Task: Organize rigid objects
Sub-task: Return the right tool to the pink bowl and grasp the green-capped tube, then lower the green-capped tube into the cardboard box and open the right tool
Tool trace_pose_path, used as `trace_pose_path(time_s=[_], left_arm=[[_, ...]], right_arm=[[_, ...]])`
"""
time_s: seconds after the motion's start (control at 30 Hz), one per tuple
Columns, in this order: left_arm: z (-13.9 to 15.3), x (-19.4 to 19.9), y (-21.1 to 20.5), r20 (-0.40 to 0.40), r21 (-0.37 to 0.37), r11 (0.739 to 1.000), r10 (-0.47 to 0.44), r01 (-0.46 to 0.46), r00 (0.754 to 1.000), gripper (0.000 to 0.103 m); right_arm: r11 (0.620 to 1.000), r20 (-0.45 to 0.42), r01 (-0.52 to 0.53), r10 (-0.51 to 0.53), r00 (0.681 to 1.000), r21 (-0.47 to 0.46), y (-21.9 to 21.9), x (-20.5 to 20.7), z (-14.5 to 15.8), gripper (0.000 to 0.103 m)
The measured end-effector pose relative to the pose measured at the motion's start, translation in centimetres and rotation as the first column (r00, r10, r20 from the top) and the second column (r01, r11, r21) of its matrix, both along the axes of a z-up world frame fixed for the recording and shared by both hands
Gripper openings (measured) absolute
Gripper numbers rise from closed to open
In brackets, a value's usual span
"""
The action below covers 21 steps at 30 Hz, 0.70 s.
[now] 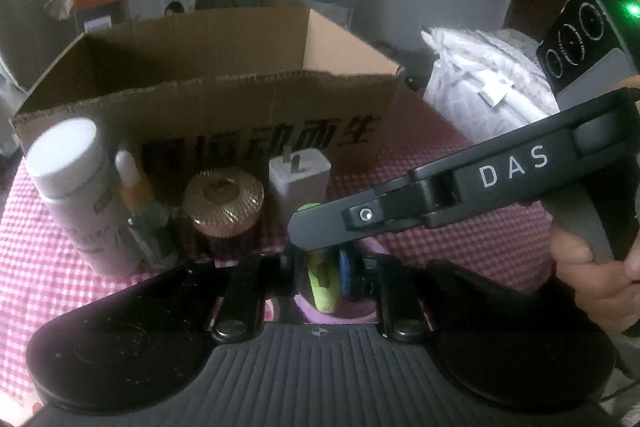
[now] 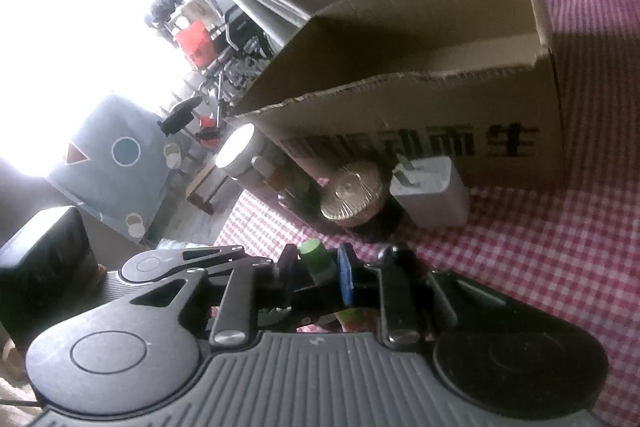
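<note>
A green tube (image 1: 322, 285) sits between the fingers of my left gripper (image 1: 324, 267), which is shut on it low in the left wrist view. My right gripper (image 1: 316, 231) reaches in from the right and closes on the tube's upper end. In the right wrist view the green tube (image 2: 316, 259) stands between the shut fingers of my right gripper (image 2: 316, 267), against a blue pad, and my left gripper (image 2: 280, 269) comes in from the left. The tube's lower part is hidden. Beyond stands an open cardboard box (image 1: 200, 99).
Lined up against the box front are a white bottle (image 1: 76, 187), a dropper bottle (image 1: 136, 195), a gold ribbed jar (image 1: 224, 199) and a white charger plug (image 1: 298, 179). A pink checked cloth (image 1: 460, 251) covers the table. A white plastic bag (image 1: 480, 75) lies at the right.
</note>
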State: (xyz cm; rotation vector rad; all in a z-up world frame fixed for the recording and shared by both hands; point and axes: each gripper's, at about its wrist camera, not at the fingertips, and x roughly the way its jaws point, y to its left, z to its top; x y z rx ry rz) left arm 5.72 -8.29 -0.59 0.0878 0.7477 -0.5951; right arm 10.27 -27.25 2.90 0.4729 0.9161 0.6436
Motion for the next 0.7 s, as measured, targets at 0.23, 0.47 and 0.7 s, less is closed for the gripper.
trace_pose_path(time_s=[0.23,0.47,0.7], left_arm=[[2.1,-0.7,0.5,0.068,-0.005,1.000,0.015,-0.014,0.998,0.015],[6.4,0.0,1.7,0.155,-0.051,0.996,0.076,-0.069,0.985,0.015],[12.5,4.3,3.7,0.211,-0.132,0.978,0.185,-0.159,0.960,0.015]], right_arm=[[1.000,0.060,0.001,-0.001,0.998,-0.002,0.7,-0.3,2.5,0.021],[1.000,0.171,-0.023,0.023,0.985,-0.005,2.3,0.7,7.2,0.021],[0.996,0.349,-0.065,0.084,0.933,-0.065,5.4,4.9,14.2,0.021]])
